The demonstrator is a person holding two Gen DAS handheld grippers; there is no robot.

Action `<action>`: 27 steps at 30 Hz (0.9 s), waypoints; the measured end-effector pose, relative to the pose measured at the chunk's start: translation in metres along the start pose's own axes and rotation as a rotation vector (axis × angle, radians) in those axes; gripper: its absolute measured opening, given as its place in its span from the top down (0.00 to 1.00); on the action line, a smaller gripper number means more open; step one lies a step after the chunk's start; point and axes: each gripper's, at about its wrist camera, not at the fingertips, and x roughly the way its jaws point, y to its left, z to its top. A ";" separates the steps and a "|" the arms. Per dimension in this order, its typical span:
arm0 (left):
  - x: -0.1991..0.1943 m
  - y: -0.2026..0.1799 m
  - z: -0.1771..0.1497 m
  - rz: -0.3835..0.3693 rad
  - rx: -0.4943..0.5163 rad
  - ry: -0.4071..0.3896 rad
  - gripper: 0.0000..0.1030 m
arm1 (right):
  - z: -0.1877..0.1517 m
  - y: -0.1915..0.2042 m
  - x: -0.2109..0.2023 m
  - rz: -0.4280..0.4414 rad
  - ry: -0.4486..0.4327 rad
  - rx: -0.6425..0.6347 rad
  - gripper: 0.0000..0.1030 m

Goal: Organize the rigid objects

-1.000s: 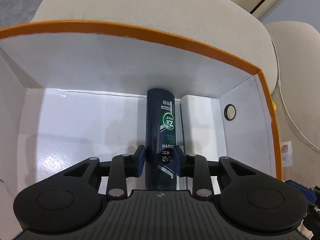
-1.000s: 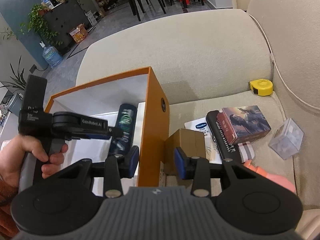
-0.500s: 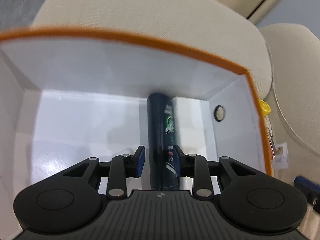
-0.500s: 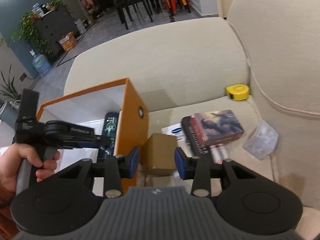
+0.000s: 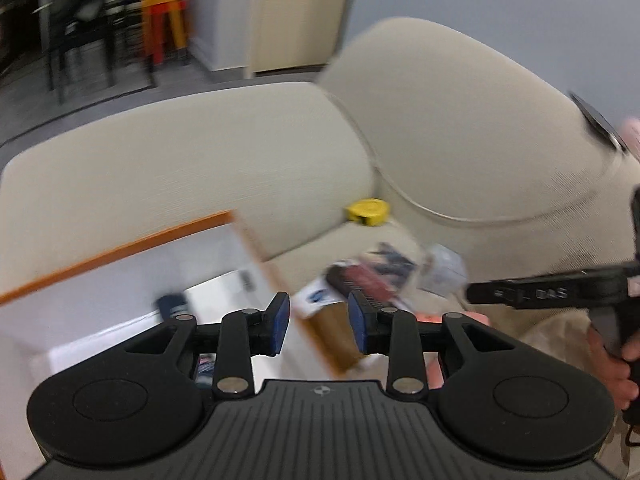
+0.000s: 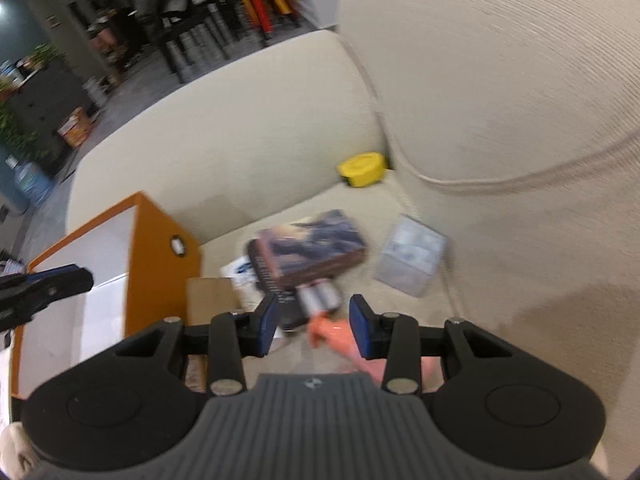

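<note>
- My left gripper (image 5: 318,326) is up over the edge of the orange box (image 5: 120,252); its jaws have just been opening and nothing sits between the blue pads, so it is released.
- The dark bottle (image 5: 173,305) lies inside the box on the white floor, low in the left wrist view and partly hidden behind the gripper's fingers (the picture is blurred, so I cannot read its label).
- My right gripper (image 6: 314,326) hangs over the sofa seat (image 6: 360,208) with its jaws parted and empty; below the gap I see a pink-orange thing (image 6: 332,332) and the end of a dark flat case (image 6: 276,284).
- A brown cardboard box (image 6: 210,294) stands just beside the orange box's outer wall.
- A picture-covered box (image 6: 316,244) rests on the dark case, and a clear plastic cube (image 6: 410,258) lies to its right, near but apart.
- A yellow tape measure (image 6: 362,168) sits well back, in the corner where the seat meets the cushions.
- The hand (image 5: 616,364) that bears the right gripper shows at the right edge of the left wrist view.
</note>
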 end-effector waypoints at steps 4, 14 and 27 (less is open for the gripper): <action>0.020 -0.024 0.009 -0.018 0.067 0.010 0.57 | -0.003 -0.015 0.002 -0.009 0.005 0.037 0.60; 0.048 -0.069 -0.016 -0.111 0.195 0.180 0.47 | -0.003 -0.046 0.018 -0.025 0.078 0.004 0.56; 0.080 -0.105 -0.059 -0.158 0.255 0.396 0.40 | -0.013 -0.029 0.032 0.073 0.180 -0.162 0.56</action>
